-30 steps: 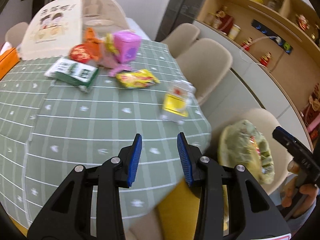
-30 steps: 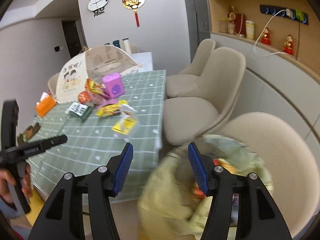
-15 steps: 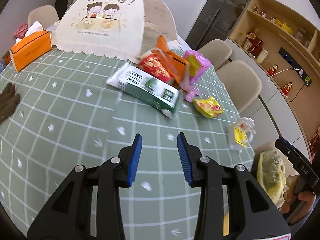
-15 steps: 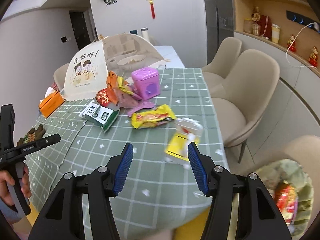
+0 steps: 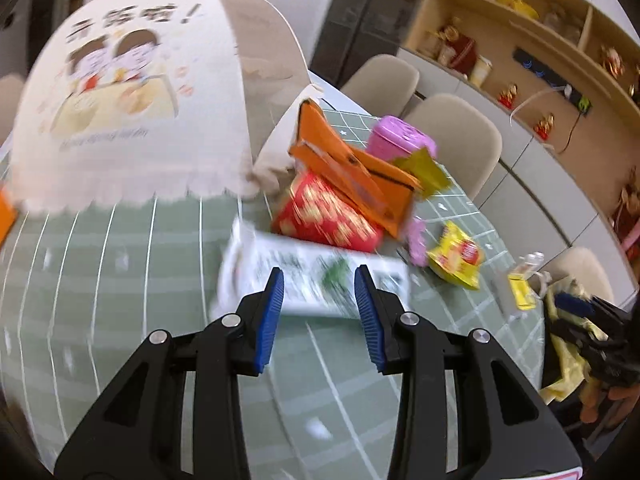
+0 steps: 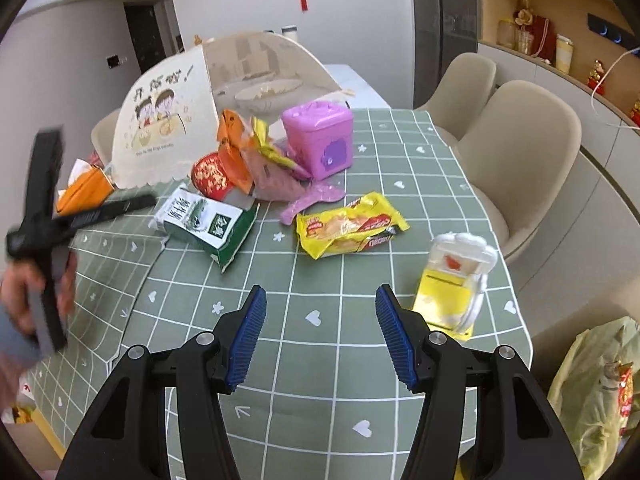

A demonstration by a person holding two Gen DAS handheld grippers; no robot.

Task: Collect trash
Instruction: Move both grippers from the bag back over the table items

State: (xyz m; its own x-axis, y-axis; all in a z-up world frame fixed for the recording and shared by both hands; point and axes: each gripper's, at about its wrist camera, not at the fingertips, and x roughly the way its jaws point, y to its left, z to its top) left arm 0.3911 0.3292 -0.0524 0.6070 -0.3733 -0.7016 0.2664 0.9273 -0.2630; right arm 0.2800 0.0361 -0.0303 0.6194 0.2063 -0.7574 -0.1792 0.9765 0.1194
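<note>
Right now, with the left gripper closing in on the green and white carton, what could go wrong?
1. The left gripper is open but narrow; the green and white carton looks wider, so the fingers may shove it.
2. The red packet overlaps the carton and could get dragged.
3. The left view is blurred, suggesting a fast approach.
</note>
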